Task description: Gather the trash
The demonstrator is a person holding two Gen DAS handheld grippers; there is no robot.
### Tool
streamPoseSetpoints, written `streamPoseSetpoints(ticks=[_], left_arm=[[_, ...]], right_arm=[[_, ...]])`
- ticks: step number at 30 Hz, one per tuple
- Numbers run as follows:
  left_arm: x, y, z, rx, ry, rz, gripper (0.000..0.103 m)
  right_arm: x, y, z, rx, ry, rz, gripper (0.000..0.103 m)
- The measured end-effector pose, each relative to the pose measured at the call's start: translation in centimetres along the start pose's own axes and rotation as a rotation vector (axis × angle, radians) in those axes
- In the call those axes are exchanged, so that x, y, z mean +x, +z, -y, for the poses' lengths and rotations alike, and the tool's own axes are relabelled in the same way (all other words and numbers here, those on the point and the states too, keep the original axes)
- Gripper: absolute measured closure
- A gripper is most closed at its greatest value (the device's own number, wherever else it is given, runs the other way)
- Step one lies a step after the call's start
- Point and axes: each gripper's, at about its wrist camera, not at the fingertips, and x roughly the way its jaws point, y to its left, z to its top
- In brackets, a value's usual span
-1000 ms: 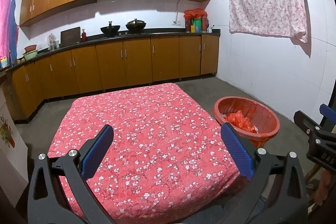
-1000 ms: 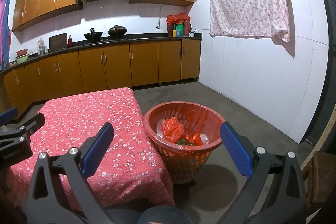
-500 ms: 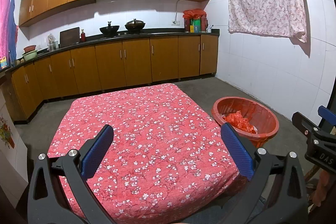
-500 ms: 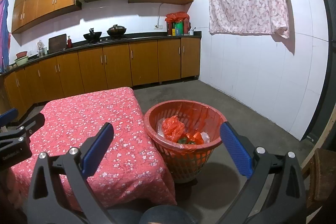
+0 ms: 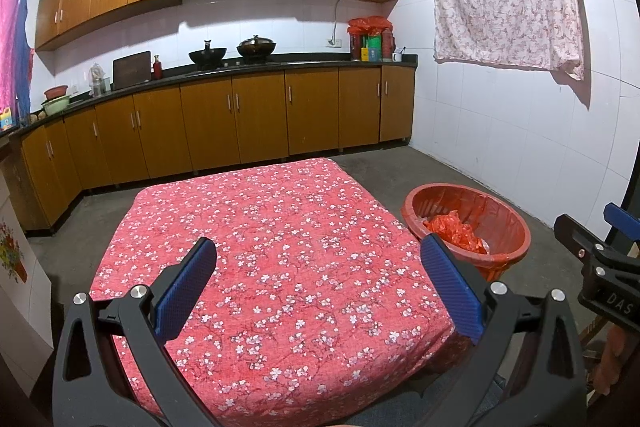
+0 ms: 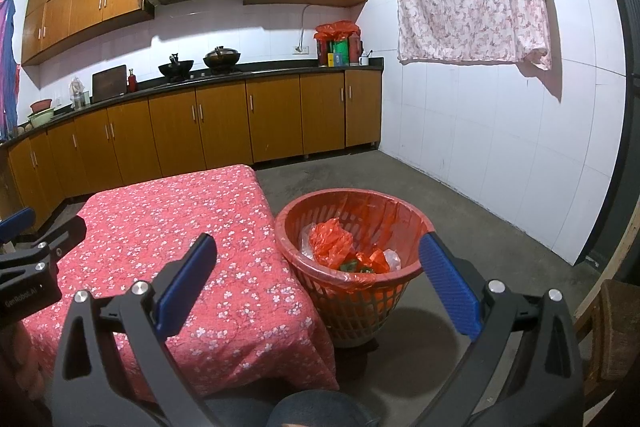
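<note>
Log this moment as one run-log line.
left gripper: open, empty | right gripper: open, empty | basket: holds trash | table: bare

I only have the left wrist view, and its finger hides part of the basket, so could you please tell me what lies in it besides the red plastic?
Observer: The right wrist view shows something green low in the basket, tucked among the red plastic.
Operator: Thank you. Is anything else in there?
Observer: Yes, clear plastic shows just to the right of the green piece.
Operator: Is the right gripper carrying anything?
Observer: No, the right gripper has its fingers wide apart with nothing between them.
</note>
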Motion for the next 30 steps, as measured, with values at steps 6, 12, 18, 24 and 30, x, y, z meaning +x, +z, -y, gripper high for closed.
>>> streamPoseSetpoints(ticks=[6, 12, 18, 24, 30], left_arm=[[-0.01, 0.02, -0.02, 0.001, 0.000, 0.000, 0.002], [0.00, 0.03, 0.00, 0.000, 0.000, -0.001, 0.002], [-0.02, 0.03, 0.03, 0.001, 0.000, -0.001, 0.002], [-0.01, 0.06, 0.05, 0.000, 0.000, -0.002, 0.002], [-0.06, 0.05, 0.11, 0.001, 0.000, -0.002, 0.002]], right_arm=[[0.14, -0.23, -0.19, 0.002, 0.000, -0.001, 0.004], [0.24, -0.37, -0.23, 0.004, 0.000, -0.003, 0.004], [0.23, -0.35, -0.19, 0.005, 0.001, -0.003, 0.004], [0.37, -0.51, -0.20, 0.006, 0.001, -0.005, 0.004], [0.38, -0.54, -0.30, 0.007, 0.002, -0.005, 0.004]])
